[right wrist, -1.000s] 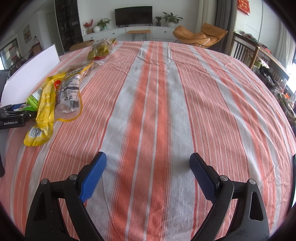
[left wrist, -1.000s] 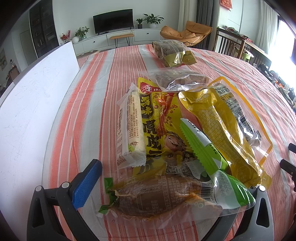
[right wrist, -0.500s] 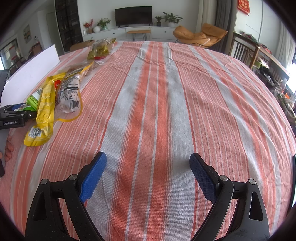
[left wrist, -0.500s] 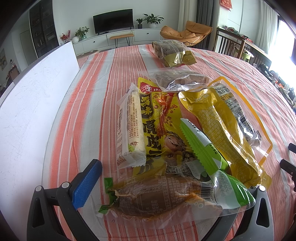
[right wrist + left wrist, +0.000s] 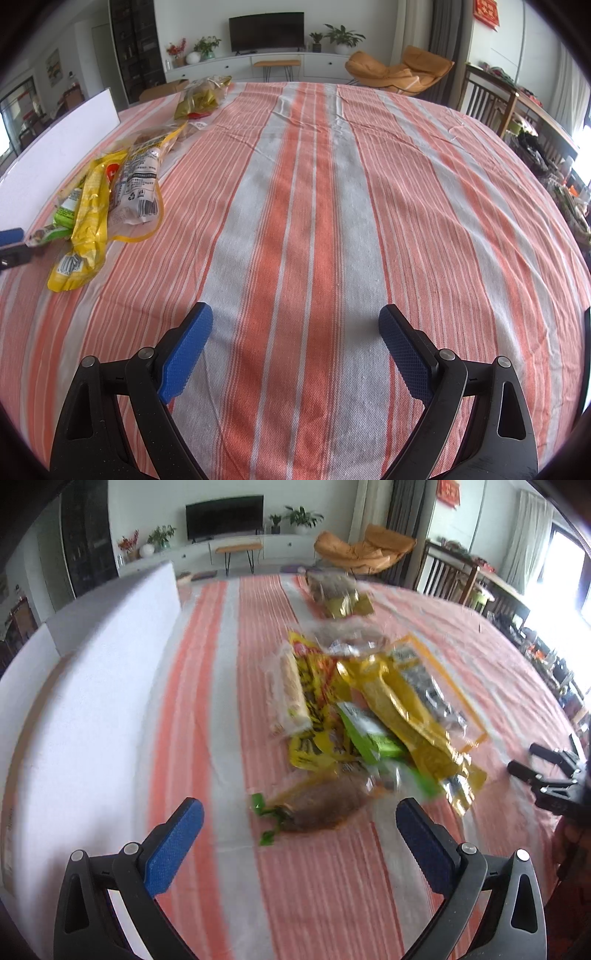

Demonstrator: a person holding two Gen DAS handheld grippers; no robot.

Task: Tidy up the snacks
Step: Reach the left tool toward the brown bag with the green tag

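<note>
- Snack pile (image 5: 369, 709) lies on the striped tablecloth (image 5: 325, 886), left-centre of the table; left wrist view is motion-blurred, so pkg print can't be read.
- Nearest item: brown snack in clear wrap (image 5: 317, 806), just ahead of my left gripper (image 5: 295, 823), not touching either pad.
- Behind it, overlapping: green pack (image 5: 373, 738), long yellow pack (image 5: 406, 716), yellow-red bag (image 5: 314, 686), pale roll in clear wrap (image 5: 291, 690). Edges blur together; which lies on top is hard to tell.
- Separate bag (image 5: 338, 596) sits farther up the table, apart from the pile; contents unclear.
- My left gripper: jaws spread wide, nothing between them.
- My right gripper (image 5: 295, 328): jaws spread wide over bare cloth, well right of the pile, holding nothing. In the left wrist view it's cut off at the frame's right edge.
- White board (image 5: 92, 686) stands along the table's left side, lower end cropped.
- Bkgd: TV (image 5: 266, 31), orange chair (image 5: 400, 70).
</note>
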